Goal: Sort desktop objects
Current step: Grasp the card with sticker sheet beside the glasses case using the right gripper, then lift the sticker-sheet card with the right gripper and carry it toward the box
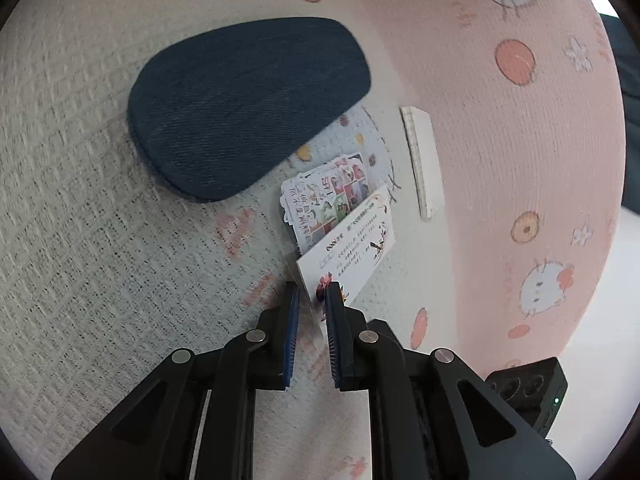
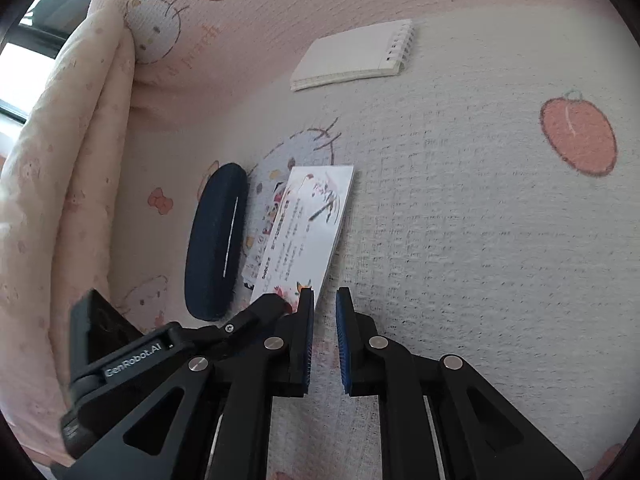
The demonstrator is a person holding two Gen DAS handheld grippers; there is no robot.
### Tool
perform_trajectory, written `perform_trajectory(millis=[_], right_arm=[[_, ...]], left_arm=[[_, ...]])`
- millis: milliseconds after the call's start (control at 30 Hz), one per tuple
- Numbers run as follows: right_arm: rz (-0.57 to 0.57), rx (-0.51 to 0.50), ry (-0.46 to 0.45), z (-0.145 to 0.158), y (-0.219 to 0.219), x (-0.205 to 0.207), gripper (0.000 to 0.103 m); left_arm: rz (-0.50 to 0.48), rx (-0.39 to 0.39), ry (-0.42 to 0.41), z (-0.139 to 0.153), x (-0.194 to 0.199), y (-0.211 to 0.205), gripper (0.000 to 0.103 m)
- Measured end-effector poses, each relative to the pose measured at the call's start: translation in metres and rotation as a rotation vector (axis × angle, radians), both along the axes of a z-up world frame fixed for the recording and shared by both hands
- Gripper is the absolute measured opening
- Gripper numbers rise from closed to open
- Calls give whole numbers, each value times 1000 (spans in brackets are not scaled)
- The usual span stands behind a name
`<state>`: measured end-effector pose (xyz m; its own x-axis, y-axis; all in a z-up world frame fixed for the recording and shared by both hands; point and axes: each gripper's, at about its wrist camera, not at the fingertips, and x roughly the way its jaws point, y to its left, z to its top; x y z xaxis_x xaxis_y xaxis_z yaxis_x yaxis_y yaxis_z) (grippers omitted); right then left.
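Note:
A white printed card pack (image 1: 348,256) stands tilted, its near corner between the fingertips of my left gripper (image 1: 313,294), which is shut on it. Under it lies a colourful sticker sheet (image 1: 328,196). A dark blue glasses case (image 1: 248,104) rests just beyond, and a spiral notepad (image 1: 422,160) lies to the right. In the right wrist view the card pack (image 2: 308,224) rises beside the case (image 2: 216,240), with the notepad (image 2: 356,56) further off. My right gripper (image 2: 325,294) is open just right of the pack's near corner, nothing between its fingers. The left gripper (image 2: 286,304) reaches in from the left.
Everything lies on a soft white and pink cartoon-print blanket (image 1: 100,220). A folded ridge of blanket (image 2: 72,160) rises along the left of the right wrist view. The black body of the right gripper (image 1: 528,392) shows at the lower right of the left wrist view.

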<state>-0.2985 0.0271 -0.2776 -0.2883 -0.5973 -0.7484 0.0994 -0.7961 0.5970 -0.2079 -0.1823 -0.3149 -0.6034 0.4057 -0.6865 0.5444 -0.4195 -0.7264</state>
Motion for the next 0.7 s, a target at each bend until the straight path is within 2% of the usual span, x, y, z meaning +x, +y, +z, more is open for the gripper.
perform_trajectory(millis=[33,67,100,133,167,233,300,467,600,667,700], right_arm=[[4,19,4,2,1,-3,12],[8,39,9,5,3,-7,19],[6,68,20,7,4,-12,30],[13,82,31,8,5,-16,35],[24,89,45,10,4,-25,42],[41,95,59,11,2,-38,46],[67,102,77,13,-4,-54,47],[159,148,133,10,-24,-85,47],[240,182,159,3,-35,-87,47],[265,187,192,4,-36,-80,47],[273,185,195,3,-37,-78,45]], left_arm=[[2,3,0,1,-1,0,17],[4,6,0,1,-2,0,19],[5,8,1,2,-3,1,25],[0,-1,11,4,-5,3,34],[-4,-10,20,6,-6,5,38],[4,-31,31,9,-6,6,47],[25,-52,34,11,-5,5,49],[78,-106,44,15,-3,3,49],[73,-145,51,18,-2,0,49],[45,-180,63,20,-4,2,45],[26,-197,68,20,-5,4,32]])
